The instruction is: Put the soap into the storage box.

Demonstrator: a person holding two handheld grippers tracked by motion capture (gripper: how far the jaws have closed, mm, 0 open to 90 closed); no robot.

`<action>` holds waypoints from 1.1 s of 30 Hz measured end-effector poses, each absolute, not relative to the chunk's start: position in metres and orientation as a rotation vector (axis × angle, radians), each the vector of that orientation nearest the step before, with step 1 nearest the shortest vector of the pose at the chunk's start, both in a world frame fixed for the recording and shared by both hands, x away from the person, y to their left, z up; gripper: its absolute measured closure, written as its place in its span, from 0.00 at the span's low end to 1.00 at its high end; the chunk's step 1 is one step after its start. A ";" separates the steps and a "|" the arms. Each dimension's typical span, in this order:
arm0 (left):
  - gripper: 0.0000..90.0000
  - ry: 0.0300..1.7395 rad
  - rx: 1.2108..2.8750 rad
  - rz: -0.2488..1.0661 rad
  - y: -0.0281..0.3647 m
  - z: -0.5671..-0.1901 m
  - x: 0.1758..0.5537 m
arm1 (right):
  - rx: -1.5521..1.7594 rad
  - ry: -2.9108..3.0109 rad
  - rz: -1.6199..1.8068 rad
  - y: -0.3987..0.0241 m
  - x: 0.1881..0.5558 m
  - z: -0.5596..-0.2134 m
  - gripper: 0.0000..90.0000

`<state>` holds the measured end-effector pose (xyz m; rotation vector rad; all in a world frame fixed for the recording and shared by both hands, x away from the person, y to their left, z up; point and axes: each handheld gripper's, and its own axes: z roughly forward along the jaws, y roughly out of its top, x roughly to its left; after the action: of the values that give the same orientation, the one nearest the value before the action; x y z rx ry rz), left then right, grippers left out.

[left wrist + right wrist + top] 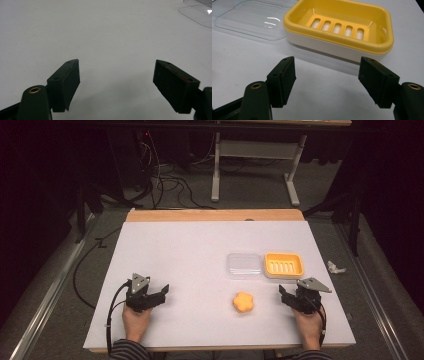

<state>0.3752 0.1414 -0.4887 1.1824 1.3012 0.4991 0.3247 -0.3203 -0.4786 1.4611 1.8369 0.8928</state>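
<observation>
A yellow soap dish (284,264) with a slotted tray stands right of centre on the white table (190,255). In the right gripper view the soap dish (342,30) lies just beyond my jaws. Its clear lid (244,265) lies flat beside it on the left; the lid (249,20) also shows in the right gripper view and a corner of the lid (200,13) in the left gripper view. An orange flower-shaped soap (243,302) rests nearer the front. My left gripper (162,292) is open at the front left, holding nothing. My right gripper (282,295) is open, right of the soap.
A crumpled white scrap (335,267) lies on the floor right of the table. Cables (165,180) and a desk frame (255,165) sit behind the table's wooden far edge (215,215).
</observation>
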 end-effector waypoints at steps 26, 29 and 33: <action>0.24 1.293 1.184 0.486 0.142 -0.488 0.375 | 1.578 1.725 0.967 -0.333 0.324 -0.477 0.24; 0.24 1.295 1.183 0.482 0.142 -0.488 0.375 | 1.568 1.714 0.978 -0.333 0.323 -0.476 0.23; 0.24 1.294 1.184 0.483 0.142 -0.488 0.375 | 1.552 1.719 0.969 -0.332 0.322 -0.476 0.22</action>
<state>0.3749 0.1421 -0.4884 1.1844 1.2940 0.4832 0.3224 -0.3323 -0.4756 1.5515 1.7194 0.9688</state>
